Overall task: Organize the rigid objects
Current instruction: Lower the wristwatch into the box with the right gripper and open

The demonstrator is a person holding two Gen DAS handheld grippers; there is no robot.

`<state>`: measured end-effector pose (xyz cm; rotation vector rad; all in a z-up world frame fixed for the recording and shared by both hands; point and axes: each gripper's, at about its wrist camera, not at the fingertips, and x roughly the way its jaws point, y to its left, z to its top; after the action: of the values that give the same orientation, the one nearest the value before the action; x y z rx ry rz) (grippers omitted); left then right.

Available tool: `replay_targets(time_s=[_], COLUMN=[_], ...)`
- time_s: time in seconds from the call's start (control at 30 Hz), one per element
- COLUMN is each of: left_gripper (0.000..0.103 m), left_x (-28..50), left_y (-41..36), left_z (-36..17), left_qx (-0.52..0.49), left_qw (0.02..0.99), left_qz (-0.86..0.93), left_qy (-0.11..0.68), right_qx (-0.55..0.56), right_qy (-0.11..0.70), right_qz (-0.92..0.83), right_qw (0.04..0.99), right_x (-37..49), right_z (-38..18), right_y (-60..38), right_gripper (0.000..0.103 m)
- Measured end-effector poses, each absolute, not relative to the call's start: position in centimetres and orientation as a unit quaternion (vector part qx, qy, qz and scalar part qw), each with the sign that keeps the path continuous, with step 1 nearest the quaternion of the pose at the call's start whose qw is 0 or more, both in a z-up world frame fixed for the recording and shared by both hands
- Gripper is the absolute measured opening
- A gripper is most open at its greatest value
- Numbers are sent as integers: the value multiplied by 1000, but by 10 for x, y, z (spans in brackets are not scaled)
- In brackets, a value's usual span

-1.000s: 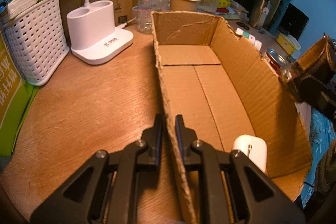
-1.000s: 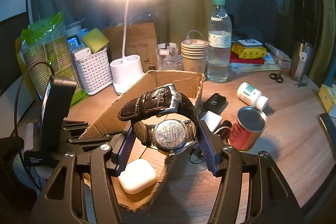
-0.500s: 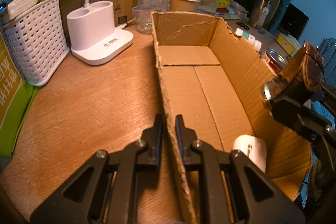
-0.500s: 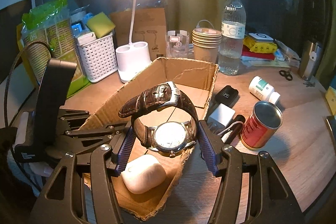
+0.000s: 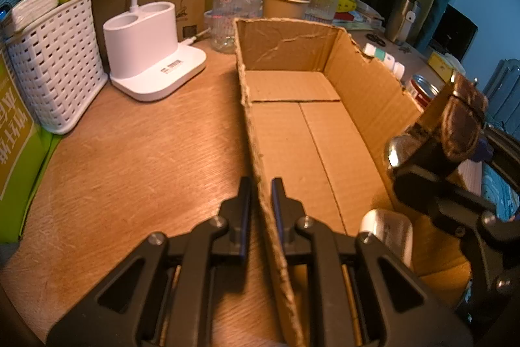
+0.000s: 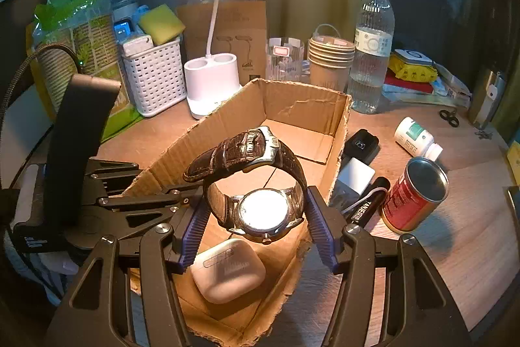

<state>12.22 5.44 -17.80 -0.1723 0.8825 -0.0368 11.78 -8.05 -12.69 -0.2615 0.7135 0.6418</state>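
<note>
The left black plastic two-finger gripper has open triangular frames, silver screw heads and dark blue pads. The right black plastic gripper has ribbed blue-violet pads on its jaws, silver screws at its pivots and triangular cut-outs toward six o'clock

The cardboard box lay open at the top, its far floor bare; only a white earbud case took up the near end. The left gripper pinched the box's near left wall, blocking that rim. The right gripper, holding a watch, filled the air above the near right end. Left of the box, the bench was bare up to a lamp base and white basket. Right of it, a can, pill bottle, charger and black key fob crowded the passage.
</note>
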Motion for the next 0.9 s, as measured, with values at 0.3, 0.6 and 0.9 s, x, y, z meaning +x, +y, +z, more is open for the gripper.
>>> replay_targets(time_s=[0.3,0.6,0.9], left_gripper=[13,13,13], left_x=[122,122,122], left_y=[55,53,51], left_z=[-178,-177,-176], left_qx=[-83,-82,-81], left_qw=[901,900,901], left_qz=[-18,-17,-16], left_qy=[426,427,427], right_qx=[-145,-153,-136], right_qy=[352,352,340], right_qz=[301,302,298], right_qw=[875,873,882], right_x=[119,118,115], right_z=[-131,-129,-120], right_y=[-73,-72,-81], right_gripper=[62,64,64])
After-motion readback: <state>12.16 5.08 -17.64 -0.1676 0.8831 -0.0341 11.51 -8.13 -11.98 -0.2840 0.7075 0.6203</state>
